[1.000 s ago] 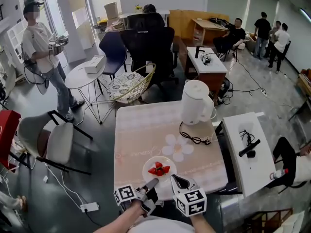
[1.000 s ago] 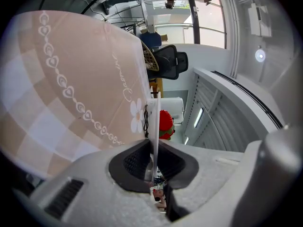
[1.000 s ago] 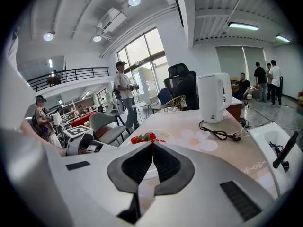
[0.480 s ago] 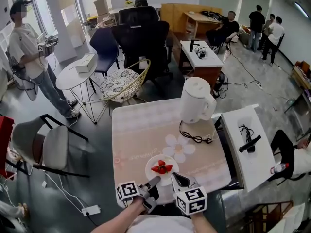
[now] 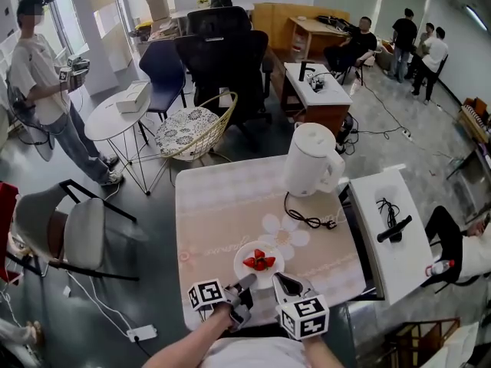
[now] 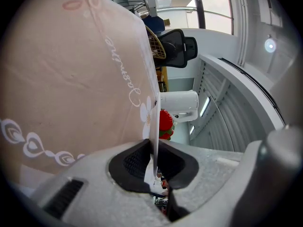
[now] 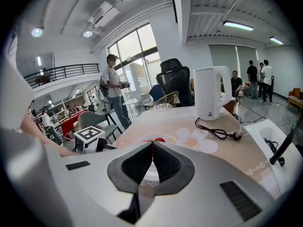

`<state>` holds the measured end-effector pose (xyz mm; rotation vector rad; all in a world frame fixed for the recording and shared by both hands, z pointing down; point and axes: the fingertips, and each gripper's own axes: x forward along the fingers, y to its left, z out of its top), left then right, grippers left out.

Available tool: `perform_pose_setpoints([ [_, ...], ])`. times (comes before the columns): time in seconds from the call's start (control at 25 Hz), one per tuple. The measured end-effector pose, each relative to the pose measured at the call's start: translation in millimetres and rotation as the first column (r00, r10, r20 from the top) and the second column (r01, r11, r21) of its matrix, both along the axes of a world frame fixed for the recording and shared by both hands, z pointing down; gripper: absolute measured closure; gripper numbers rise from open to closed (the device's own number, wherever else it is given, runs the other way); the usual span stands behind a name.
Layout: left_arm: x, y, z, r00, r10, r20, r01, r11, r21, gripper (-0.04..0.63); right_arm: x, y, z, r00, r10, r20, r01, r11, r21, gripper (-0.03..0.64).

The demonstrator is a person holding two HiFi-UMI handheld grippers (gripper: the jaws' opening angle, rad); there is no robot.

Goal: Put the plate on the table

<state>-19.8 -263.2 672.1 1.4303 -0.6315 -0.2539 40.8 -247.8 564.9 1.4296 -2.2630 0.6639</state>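
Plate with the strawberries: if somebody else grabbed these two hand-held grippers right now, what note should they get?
Left gripper: fingers shut on the near rim of the plate.
Right gripper: fingers shut with nothing between them, tips beside the plate's rim.
Things: the plate carries strawberries and sits at the near edge of the table.
Done: plate brought to the table; whether it rests fully on it is unclear.
Left: settle it flat if needed, open the left fingers, draw both grippers back.
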Motion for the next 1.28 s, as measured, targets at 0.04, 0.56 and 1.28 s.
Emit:
perform_pose_setpoints([
  [0.04, 0.6, -1.3, 2.3, 1.0, 0.002, 0.006, -0.002, 1.0, -0.006, 0.568, -0.4, -1.5, 1.0, 1.0, -0.001, 0.0, 0.001, 1.0, -0.002, 0.612],
  [0.56, -6.8, -14.1, 21.1, 0.997, -0.029, 0.072, 0.034, 0.998, -0.062, 0.566, -8.3, -12.6, 6.1, 1.0, -0.028, 0.002, 0.028, 0.999, -0.02, 0.612],
  [1.28, -15.1, -16.7, 21.9, 0.973, -0.023, 0.23, 0.028, 0.999, -0.021, 0.447, -12.8, -0.4, 13.9, 0.999, -0.053, 0.01, 0.053, 0.998, -0.039, 0.612],
])
